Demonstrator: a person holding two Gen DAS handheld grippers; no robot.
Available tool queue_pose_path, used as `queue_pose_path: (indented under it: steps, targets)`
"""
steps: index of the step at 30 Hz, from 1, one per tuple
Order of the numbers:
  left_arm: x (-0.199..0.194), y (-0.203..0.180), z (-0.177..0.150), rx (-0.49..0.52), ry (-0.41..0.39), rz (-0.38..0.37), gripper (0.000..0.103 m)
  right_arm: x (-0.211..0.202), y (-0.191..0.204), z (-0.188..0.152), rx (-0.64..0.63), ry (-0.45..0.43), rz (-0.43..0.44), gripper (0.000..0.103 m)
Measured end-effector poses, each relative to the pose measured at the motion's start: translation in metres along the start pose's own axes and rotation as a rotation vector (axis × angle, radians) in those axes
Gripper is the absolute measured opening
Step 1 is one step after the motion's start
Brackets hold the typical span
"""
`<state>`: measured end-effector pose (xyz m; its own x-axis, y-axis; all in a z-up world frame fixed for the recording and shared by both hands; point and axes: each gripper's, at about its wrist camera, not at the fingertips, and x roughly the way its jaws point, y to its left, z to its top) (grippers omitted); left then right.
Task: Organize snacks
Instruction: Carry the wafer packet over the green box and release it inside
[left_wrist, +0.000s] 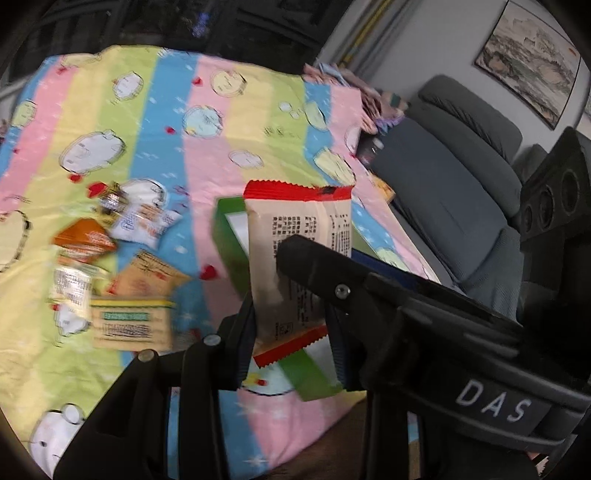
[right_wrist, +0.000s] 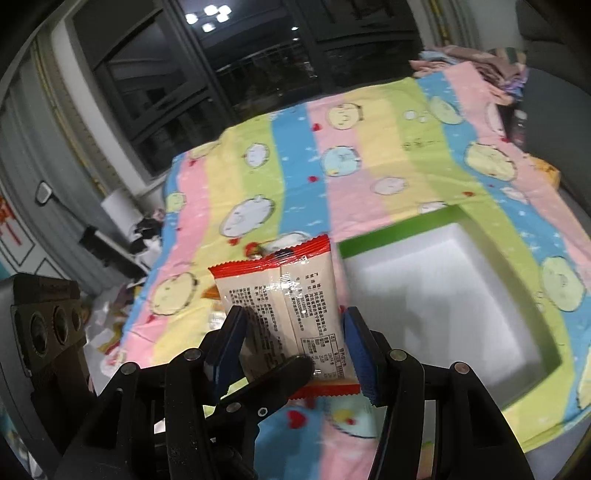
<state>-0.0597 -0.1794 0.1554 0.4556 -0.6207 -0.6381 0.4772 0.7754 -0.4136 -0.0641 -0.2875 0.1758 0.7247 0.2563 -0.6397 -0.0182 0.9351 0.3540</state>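
Note:
A beige snack packet with red crimped ends (left_wrist: 295, 254) stands upright between both grippers, above the striped cloth. My left gripper (left_wrist: 291, 325) holds its lower part between blue pads. My right gripper (right_wrist: 293, 347) grips it too; its black finger (left_wrist: 325, 269) crosses the packet in the left wrist view. The packet also shows in the right wrist view (right_wrist: 284, 295), where the other gripper's finger (right_wrist: 273, 380) reaches in from the lower left. A green box with a white foam lining (right_wrist: 436, 295) lies open on the cloth to the right. Several loose snack packets (left_wrist: 110, 258) lie on the cloth at left.
A pastel striped cartoon cloth (right_wrist: 332, 147) covers the table. A grey sofa (left_wrist: 461, 184) stands to the right of the table. Dark windows (right_wrist: 221, 74) are behind it. Clutter lies on the floor at left (right_wrist: 122, 295).

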Motion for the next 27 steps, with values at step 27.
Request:
queue_pose_path:
  steps: [27]
  targets:
    - [0.145,-0.044,-0.010,0.027,0.339,0.036,0.034,0.049,-0.148,-0.020,0.269,0.167,-0.049,0.057]
